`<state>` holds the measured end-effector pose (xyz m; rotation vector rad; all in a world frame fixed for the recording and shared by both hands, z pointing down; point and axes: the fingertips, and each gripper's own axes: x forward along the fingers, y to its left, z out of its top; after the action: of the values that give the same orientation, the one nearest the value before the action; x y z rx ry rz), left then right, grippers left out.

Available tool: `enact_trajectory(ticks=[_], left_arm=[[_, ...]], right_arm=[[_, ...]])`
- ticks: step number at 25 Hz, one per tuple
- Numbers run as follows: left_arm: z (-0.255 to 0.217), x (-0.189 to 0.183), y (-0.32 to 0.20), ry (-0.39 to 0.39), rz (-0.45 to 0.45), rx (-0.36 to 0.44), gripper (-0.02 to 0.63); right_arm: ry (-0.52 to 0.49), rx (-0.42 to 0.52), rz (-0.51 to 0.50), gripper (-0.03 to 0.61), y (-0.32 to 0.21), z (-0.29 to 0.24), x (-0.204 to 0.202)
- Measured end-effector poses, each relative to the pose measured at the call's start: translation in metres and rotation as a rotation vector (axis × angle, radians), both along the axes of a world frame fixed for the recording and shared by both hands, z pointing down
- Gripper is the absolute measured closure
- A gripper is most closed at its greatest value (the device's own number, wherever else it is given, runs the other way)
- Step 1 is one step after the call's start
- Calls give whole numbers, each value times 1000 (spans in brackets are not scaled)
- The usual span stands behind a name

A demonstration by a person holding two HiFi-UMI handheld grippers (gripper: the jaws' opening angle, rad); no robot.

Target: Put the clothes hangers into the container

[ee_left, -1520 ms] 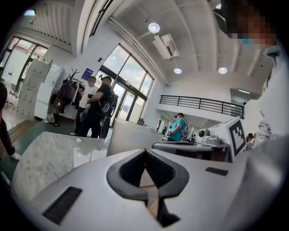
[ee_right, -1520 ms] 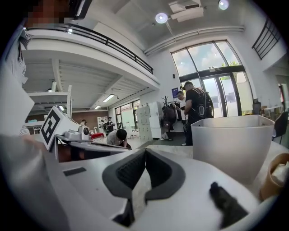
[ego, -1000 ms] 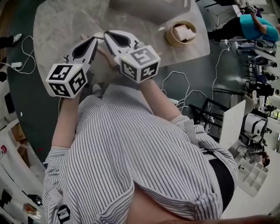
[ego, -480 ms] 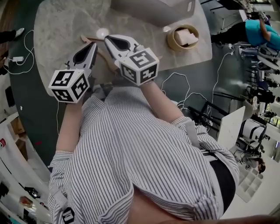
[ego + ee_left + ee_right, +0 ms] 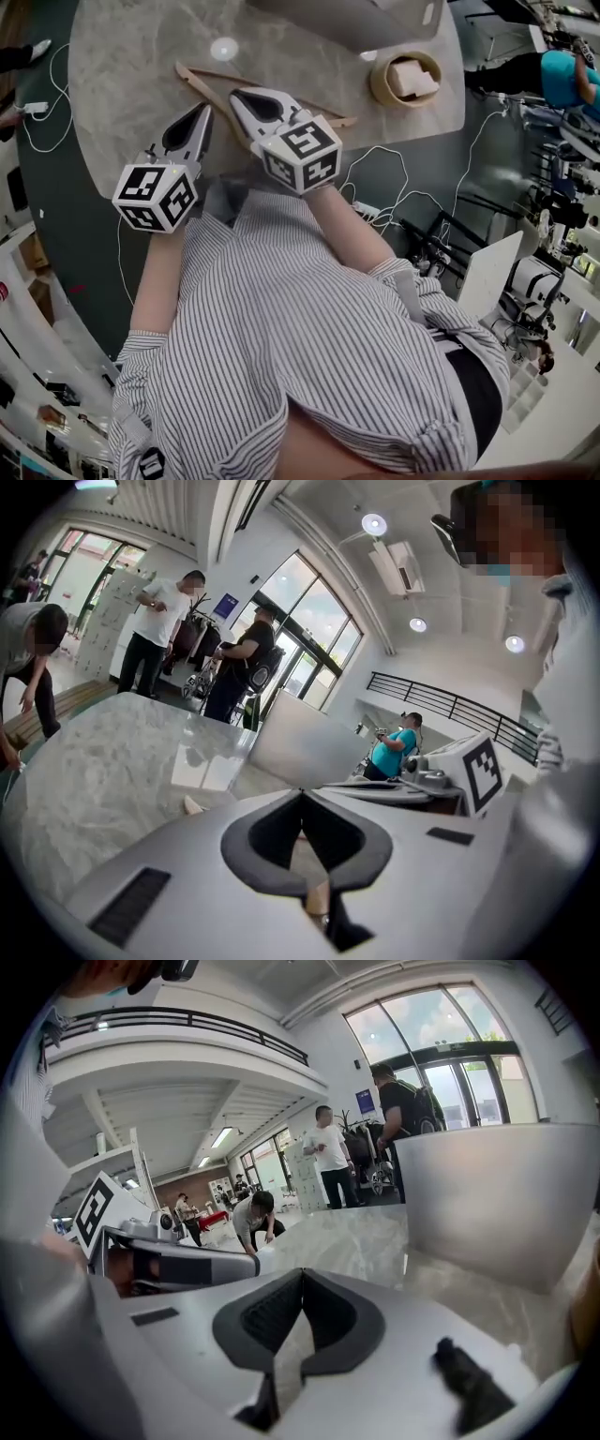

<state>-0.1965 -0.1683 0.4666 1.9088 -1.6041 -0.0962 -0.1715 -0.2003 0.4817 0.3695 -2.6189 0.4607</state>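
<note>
Two bare forearms reach out from the striped shirt (image 5: 281, 356), side by side. They hold the left gripper (image 5: 203, 110) and right gripper (image 5: 237, 95) over the near edge of the marble table (image 5: 122, 84), marker cubes toward the body. Each gripper is clenched tip to tip on nothing. The wooden hanger (image 5: 214, 75) lies flat just beyond the tips, partly under the right gripper, and more of it shows than a second ago. Farther off stands the grey container (image 5: 356, 19), with a round tan holder (image 5: 380, 84) beside it. A blue sign (image 5: 364, 1101) by the windows is too small to read.
</note>
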Motion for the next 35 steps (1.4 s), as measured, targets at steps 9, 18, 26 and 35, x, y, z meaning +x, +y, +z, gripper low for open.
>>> enact_trajectory(ticks=[9, 18, 26, 35], left_arm=[[31, -2, 5, 28, 12, -65, 603], [60, -16, 17, 78, -12, -117, 603], [94, -26, 26, 76, -35, -209, 603], [108, -29, 29, 112, -53, -235, 603]], right_arm=[[44, -74, -9, 563, -5, 29, -2], [163, -82, -154, 561, 10, 69, -10], [257, -50, -201, 477, 1, 95, -30], [343, -24, -266, 443, -6, 126, -55]])
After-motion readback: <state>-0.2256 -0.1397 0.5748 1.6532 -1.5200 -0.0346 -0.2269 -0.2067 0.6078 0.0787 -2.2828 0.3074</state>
